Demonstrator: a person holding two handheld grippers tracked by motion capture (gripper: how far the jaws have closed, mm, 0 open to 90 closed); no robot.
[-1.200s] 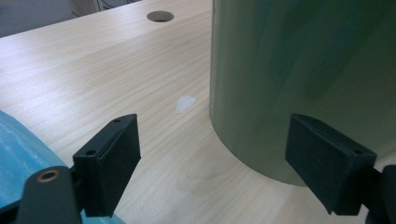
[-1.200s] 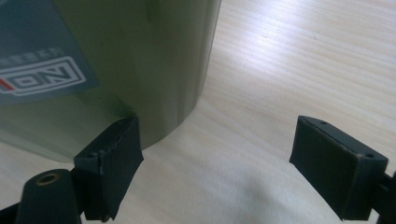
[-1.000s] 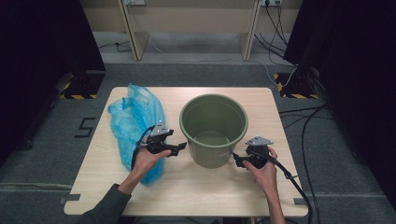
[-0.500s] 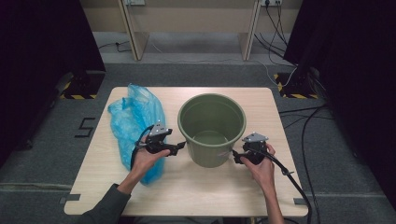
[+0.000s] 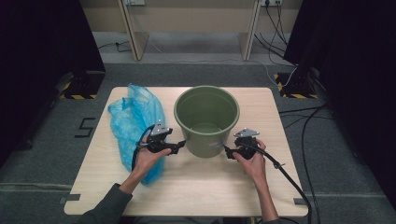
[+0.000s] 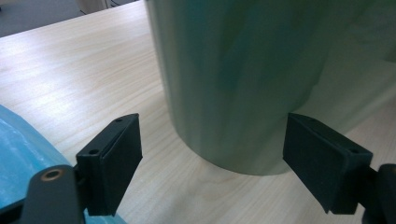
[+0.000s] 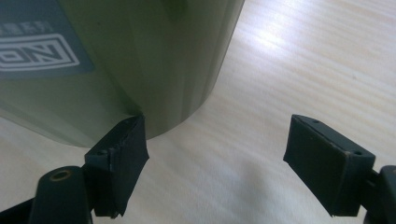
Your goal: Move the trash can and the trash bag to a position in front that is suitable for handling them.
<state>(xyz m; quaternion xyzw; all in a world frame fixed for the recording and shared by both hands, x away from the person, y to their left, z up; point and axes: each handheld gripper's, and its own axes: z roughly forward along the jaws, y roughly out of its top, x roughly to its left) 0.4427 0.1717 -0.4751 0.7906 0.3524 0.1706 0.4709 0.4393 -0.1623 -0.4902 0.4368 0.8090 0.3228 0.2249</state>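
Note:
A green bucket (image 5: 207,119) stands upright in the middle of the wooden table (image 5: 280,121). My left gripper (image 5: 180,145) is open at the bucket's lower left side. In the left gripper view its jaws (image 6: 212,163) stand wide apart, and the bucket wall (image 6: 233,84) is just ahead of them. My right gripper (image 5: 227,151) is open at the bucket's lower right side. Its jaws (image 7: 215,163) have just been closing a little with nothing between them. The left jaw sits right at the bucket's bottom edge (image 7: 140,60).
A crumpled blue plastic bag (image 5: 133,121) lies on the table's left part, under my left hand, and its edge (image 6: 23,158) shows in the left gripper view. Cables (image 5: 299,186) trail off the right side. Bare table lies in front of the bucket.
My right gripper has moved left up to the bucket's base. The bucket seems to sit slightly further left. The left gripper has kept still.

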